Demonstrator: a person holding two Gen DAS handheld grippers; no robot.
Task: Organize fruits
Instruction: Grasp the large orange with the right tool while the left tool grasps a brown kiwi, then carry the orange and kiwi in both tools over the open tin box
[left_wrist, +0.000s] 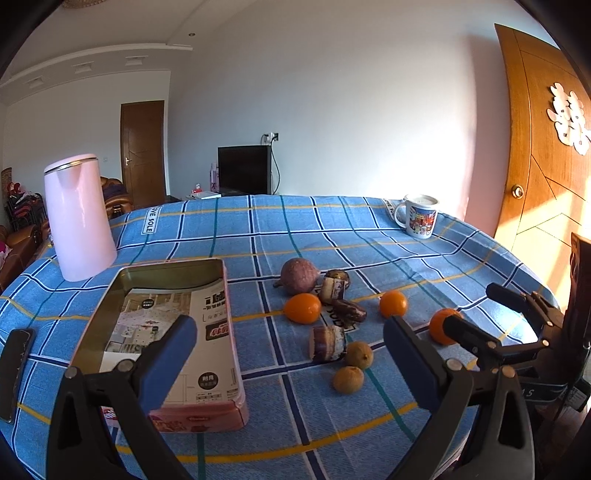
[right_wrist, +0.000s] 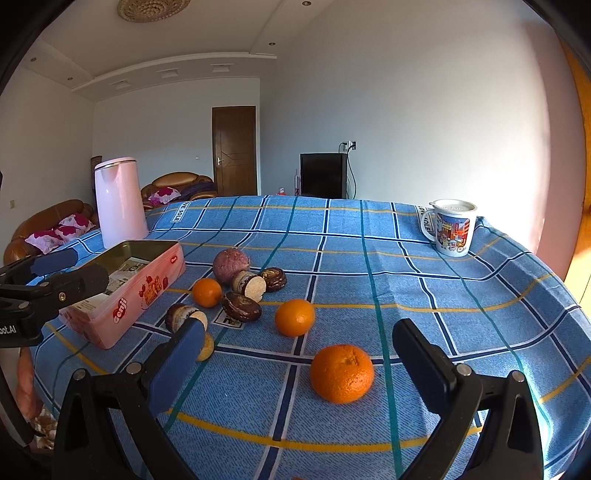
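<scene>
Three oranges (left_wrist: 303, 308) (left_wrist: 393, 303) (left_wrist: 443, 326) lie on the blue checked cloth. With them are a round purple fruit (left_wrist: 299, 275), several dark brown-purple pieces (left_wrist: 328, 343) and two small tan fruits (left_wrist: 360, 354). To their left stands an open pink tin box (left_wrist: 236, 369) with a printed leaflet inside. My left gripper (left_wrist: 290, 325) hovers open above the table's near edge, holding nothing. My right gripper (right_wrist: 299, 332) is open too, with the biggest orange (right_wrist: 341, 373) just ahead between its fingers, untouched. The left finger (right_wrist: 184, 354) hides part of one tan fruit (right_wrist: 208, 347).
A pink kettle (left_wrist: 79, 218) stands behind the tin and a lidded cartoon mug (left_wrist: 419, 216) at the far right. A dark phone (left_wrist: 16, 369) lies at the cloth's left edge. A wooden door (left_wrist: 535, 166) is close on the right.
</scene>
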